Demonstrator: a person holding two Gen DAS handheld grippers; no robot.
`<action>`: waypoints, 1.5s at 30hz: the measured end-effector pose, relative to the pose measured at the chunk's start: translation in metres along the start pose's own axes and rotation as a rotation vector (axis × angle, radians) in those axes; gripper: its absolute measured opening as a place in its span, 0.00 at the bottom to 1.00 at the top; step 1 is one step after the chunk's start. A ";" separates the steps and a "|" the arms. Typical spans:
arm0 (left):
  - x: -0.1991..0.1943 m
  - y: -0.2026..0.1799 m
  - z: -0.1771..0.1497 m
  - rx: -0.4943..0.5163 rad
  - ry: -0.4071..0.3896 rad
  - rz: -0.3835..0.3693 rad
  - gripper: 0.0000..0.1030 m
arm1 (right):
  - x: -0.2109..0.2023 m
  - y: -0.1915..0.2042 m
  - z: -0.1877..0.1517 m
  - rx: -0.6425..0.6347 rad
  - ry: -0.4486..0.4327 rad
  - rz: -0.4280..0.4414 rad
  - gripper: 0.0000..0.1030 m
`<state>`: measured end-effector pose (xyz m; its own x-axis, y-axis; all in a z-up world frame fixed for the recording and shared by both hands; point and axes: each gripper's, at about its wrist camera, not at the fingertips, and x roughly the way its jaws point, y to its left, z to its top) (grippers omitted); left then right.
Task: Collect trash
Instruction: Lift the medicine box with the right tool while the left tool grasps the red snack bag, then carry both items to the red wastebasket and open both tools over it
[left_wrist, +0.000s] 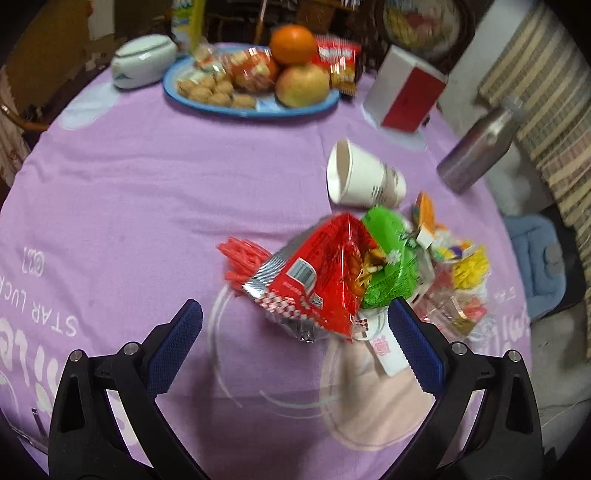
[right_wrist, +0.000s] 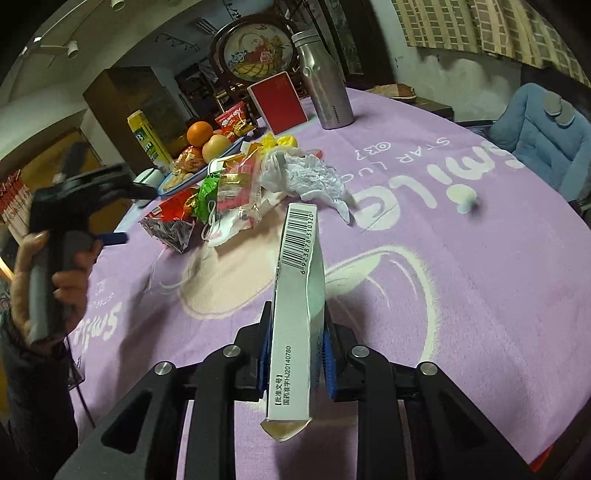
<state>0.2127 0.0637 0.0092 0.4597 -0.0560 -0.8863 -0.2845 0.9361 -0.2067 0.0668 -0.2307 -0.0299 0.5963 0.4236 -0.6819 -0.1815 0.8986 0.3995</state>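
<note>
**Inspector A:** Two grippers on record. We find the right gripper (right_wrist: 295, 354) clamped on a flattened white carton (right_wrist: 297, 295), its barcode end pointing away over the table and its blue pads pressing both flat faces.

**Inspector B:** Confirmed. We note the left gripper (left_wrist: 295, 343) with jaws spread wide and nothing between them; its right-hand finger (left_wrist: 415, 347) stands just beside the trash pile, and we cannot tell whether it touches.

**Inspector A:** The pile: a red foil snack wrapper (left_wrist: 317, 280) on top, a green wrapper (left_wrist: 391, 258) against it, red straws (left_wrist: 242, 262) poking out on the left, clear and yellow packaging (left_wrist: 461, 288) on the right. A tipped paper cup (left_wrist: 364, 179) lies just beyond.

**Inspector B:** From the right wrist view we add a crumpled white bag (right_wrist: 306, 175) at the pile's edge. All rests on the purple tablecloth (left_wrist: 147, 192).

**Inspector A:** Farther out: a blue fruit plate (left_wrist: 255, 109), a metal bottle (left_wrist: 480, 147), a red-and-white box (left_wrist: 408, 94).
</note>
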 end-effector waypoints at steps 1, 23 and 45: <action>0.006 -0.002 0.001 0.000 0.008 0.006 0.94 | 0.001 -0.002 0.000 -0.001 0.006 0.004 0.23; 0.032 -0.027 0.011 0.125 0.066 -0.208 0.61 | -0.001 -0.002 -0.001 0.007 -0.003 0.054 0.23; -0.056 -0.017 -0.030 0.122 -0.107 -0.193 0.03 | -0.035 0.018 -0.009 -0.026 -0.083 0.003 0.23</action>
<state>0.1667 0.0400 0.0496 0.5843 -0.2070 -0.7847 -0.0816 0.9470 -0.3106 0.0360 -0.2285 -0.0048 0.6585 0.4162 -0.6271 -0.2032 0.9006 0.3843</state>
